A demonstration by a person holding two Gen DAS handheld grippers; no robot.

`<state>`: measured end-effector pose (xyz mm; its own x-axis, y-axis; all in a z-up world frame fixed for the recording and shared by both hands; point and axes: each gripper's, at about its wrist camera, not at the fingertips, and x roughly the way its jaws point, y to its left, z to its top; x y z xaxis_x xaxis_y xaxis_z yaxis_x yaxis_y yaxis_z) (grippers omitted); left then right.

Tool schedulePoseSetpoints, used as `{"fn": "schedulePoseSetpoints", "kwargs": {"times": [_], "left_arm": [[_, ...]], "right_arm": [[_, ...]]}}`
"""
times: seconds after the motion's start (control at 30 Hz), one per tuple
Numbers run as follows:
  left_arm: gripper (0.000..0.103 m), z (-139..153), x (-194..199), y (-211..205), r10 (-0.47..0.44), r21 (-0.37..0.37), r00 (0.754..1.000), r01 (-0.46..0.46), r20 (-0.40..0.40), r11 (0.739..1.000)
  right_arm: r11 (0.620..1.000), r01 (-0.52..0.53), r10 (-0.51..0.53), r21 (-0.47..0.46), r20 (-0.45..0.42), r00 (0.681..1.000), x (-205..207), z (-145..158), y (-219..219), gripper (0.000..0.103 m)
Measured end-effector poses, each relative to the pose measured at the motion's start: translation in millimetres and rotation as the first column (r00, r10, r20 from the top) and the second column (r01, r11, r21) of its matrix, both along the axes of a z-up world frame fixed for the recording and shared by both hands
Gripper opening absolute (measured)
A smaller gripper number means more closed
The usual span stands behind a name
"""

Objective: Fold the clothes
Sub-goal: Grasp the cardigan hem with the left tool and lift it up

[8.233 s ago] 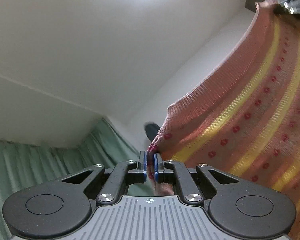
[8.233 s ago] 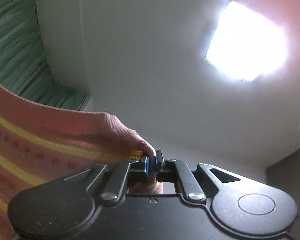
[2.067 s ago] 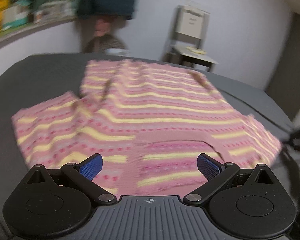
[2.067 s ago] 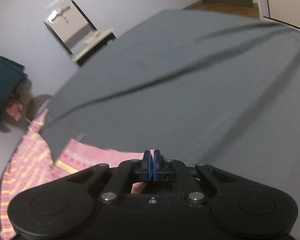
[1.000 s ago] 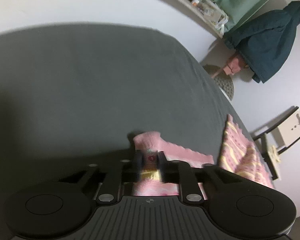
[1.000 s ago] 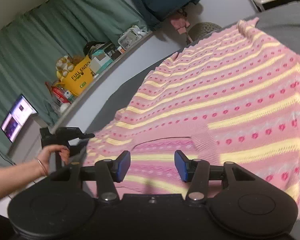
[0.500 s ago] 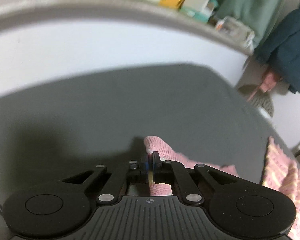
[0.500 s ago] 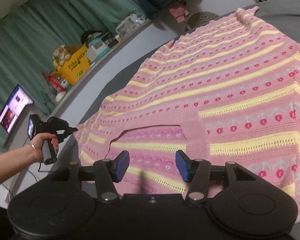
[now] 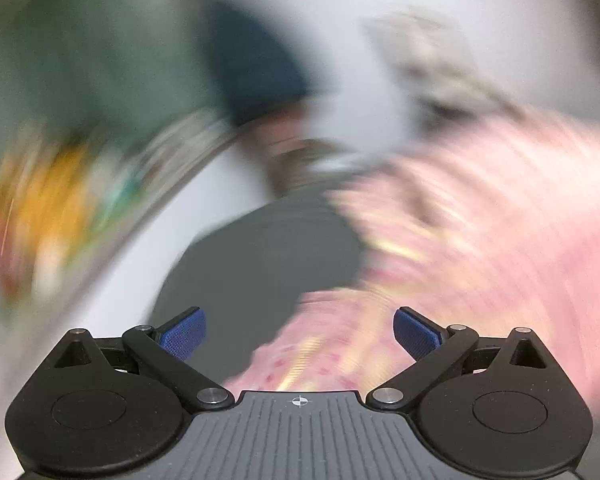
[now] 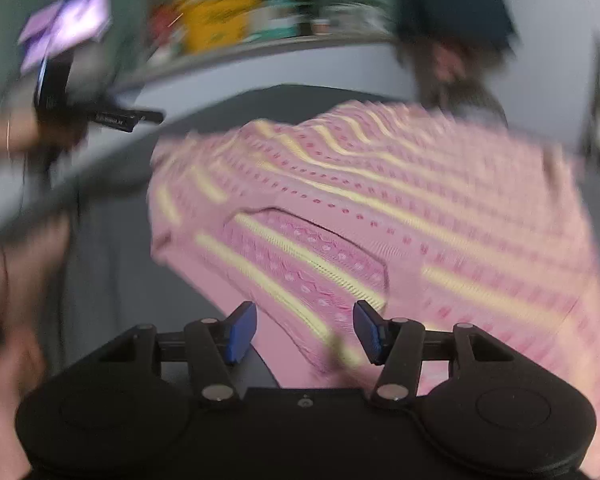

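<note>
Dark grey surface [image 10: 112, 248], cloth-covered, fills the lower ground of both views. Behind it a pale low wall [image 10: 300, 68] topped by a ledge. On the ledge: yellow container [image 10: 216, 24], smaller boxes and jars beside it, all smeared by motion. Lit purple screen [image 10: 66, 26] at far left. Green curtain [image 9: 100, 52] behind the ledge. Dark teal garment [image 9: 256, 64] hanging against the white wall. Pale shape at upper right, possibly a chair [image 9: 428, 56]; too blurred to confirm.
</note>
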<state>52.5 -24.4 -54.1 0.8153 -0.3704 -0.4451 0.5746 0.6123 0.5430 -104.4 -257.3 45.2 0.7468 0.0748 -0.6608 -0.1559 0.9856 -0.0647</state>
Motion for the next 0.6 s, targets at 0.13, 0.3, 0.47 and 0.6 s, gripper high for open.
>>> {"fn": "schedulePoseSetpoints", "kwargs": {"times": [0.13,0.3,0.47,0.6], "left_arm": [[0.1,-32.6,-87.4,-24.7,-0.448,0.429,0.894,0.407,-0.007,0.806],[0.093,-61.8,-112.6,-40.8,-0.591,0.662,0.806,0.43,0.025,0.614],[0.066,-75.3,-108.9,-67.6,-0.641,0.778,0.767,0.405,-0.003,0.48],[0.066,-82.9,-110.4,-80.8,-0.667,0.784,0.742,0.453,-0.067,0.425]], "right_arm": [[0.838,-0.194,0.206,-0.509,-0.035,0.978,-28.7,-9.1,39.0,0.052],[0.662,-0.357,0.34,-0.659,-0.159,0.927,-51.6,-25.1,48.9,0.05],[0.632,-0.374,0.297,-0.679,-0.234,0.926,-52.4,-32.9,30.9,0.047],[0.65,-0.408,0.312,-0.641,-0.264,0.913,-53.7,-43.0,26.0,0.044]]}}
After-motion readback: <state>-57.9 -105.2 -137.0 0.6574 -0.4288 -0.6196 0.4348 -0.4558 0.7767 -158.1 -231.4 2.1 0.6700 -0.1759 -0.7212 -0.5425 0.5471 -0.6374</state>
